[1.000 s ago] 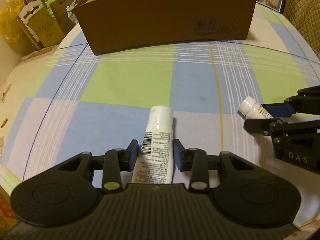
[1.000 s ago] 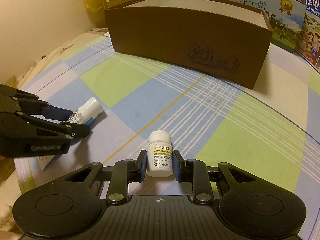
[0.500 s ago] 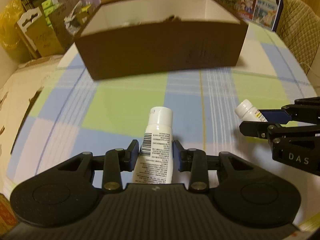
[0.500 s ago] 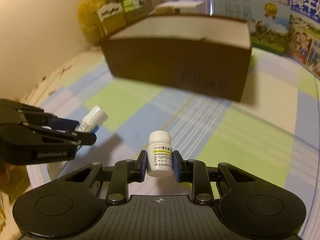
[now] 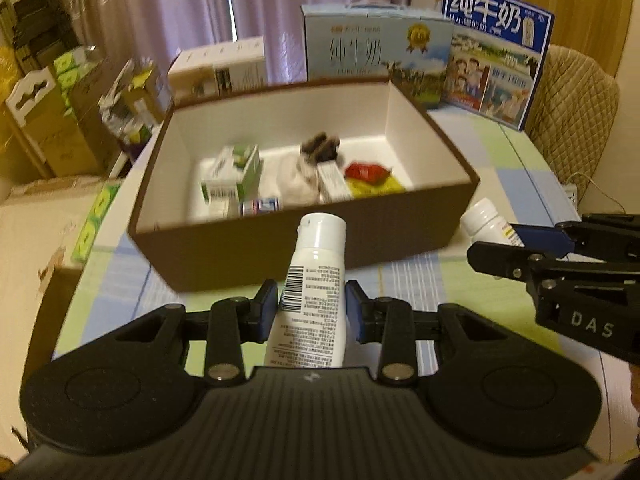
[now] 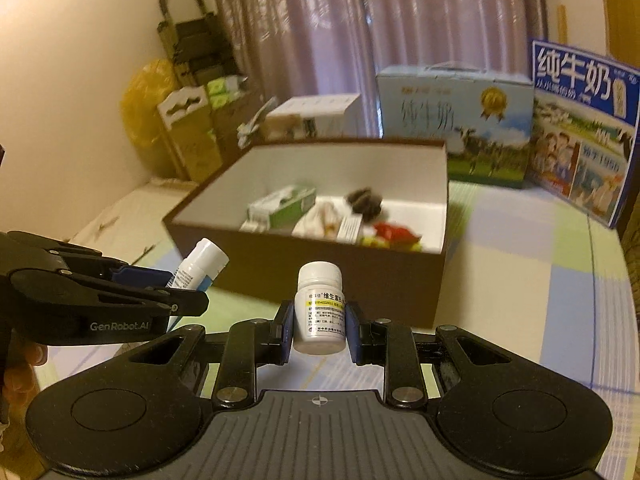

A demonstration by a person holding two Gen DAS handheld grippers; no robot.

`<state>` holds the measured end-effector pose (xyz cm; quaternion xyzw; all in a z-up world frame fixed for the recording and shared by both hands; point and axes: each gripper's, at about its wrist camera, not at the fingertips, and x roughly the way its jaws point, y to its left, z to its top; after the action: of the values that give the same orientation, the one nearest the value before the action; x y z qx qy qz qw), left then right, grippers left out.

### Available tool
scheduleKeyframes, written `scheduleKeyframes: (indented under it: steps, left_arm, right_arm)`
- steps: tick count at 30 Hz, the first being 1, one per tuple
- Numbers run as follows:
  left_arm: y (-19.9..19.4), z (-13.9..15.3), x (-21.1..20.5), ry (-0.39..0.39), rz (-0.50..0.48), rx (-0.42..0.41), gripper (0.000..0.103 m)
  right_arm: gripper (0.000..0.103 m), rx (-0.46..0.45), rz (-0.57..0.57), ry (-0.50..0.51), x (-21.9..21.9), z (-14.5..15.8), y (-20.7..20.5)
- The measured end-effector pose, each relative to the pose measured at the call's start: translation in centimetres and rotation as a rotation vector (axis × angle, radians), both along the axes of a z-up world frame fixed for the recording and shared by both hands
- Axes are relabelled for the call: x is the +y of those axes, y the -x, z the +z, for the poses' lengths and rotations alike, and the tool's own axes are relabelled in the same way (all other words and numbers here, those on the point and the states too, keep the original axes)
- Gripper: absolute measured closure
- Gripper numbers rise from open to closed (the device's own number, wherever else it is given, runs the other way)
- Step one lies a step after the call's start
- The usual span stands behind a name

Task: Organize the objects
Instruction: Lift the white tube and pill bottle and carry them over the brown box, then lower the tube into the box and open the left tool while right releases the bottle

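Note:
My left gripper is shut on a white tube with a barcode, held in the air in front of the brown box. My right gripper is shut on a small white pill bottle, also lifted, just before the box's near wall. The box is open at the top and holds several items: a green-white carton, a red packet, a dark bundle. The right gripper shows at the right of the left wrist view, and the left gripper shows at the left of the right wrist view.
Two blue milk cartons and a white box stand behind the brown box. The checked tablecloth covers the table. A quilted chair is at the right; stacked cartons at the left.
Both grippers have risen off the tablecloth with the tube and the bottle and moved toward the box. The box's inside has come into view.

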<state>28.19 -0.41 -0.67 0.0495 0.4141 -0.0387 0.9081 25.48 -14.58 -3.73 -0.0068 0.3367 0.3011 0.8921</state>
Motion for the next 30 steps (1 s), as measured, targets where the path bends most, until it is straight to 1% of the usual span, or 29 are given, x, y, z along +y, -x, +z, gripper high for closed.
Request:
scheduleKeyframes:
  steps: [9,14,16,18,22,30]
  left_arm:
    - [-6.8,2.8,1.5,0.019,-0.015,-0.039,0.071]
    - [-10.9,4.1,2.0,0.041,-0.015,-0.07,0.071]
    - [-12.6,4.2,2.1,0.056,-0.016,-0.068,0.071]
    - [-14.3,4.0,2.1,0.062,-0.015,-0.061,0.071]
    - [-17.3,3.0,2.2,0.048,-0.011,-0.035,0.071]
    - [-22.6,-1.1,2.9,0.036,0.014,0.075,0.071]
  right_arm:
    - [0.079,-0.032,-0.075,-0.034,2.8,2.2,-6.0]
    - [0.079,-0.054,-0.111,-0.031,4.8,3.2,-9.7]
    - [0.079,-0.056,-0.128,-0.026,5.3,3.3,-11.0]
    - [0.079,-0.057,-0.144,-0.014,5.7,3.2,-12.2]
    - [0.079,-0.043,-0.171,0.018,6.1,2.3,-14.7]
    - [0.079,0.032,-0.21,0.093,6.8,-1.4,-19.0]
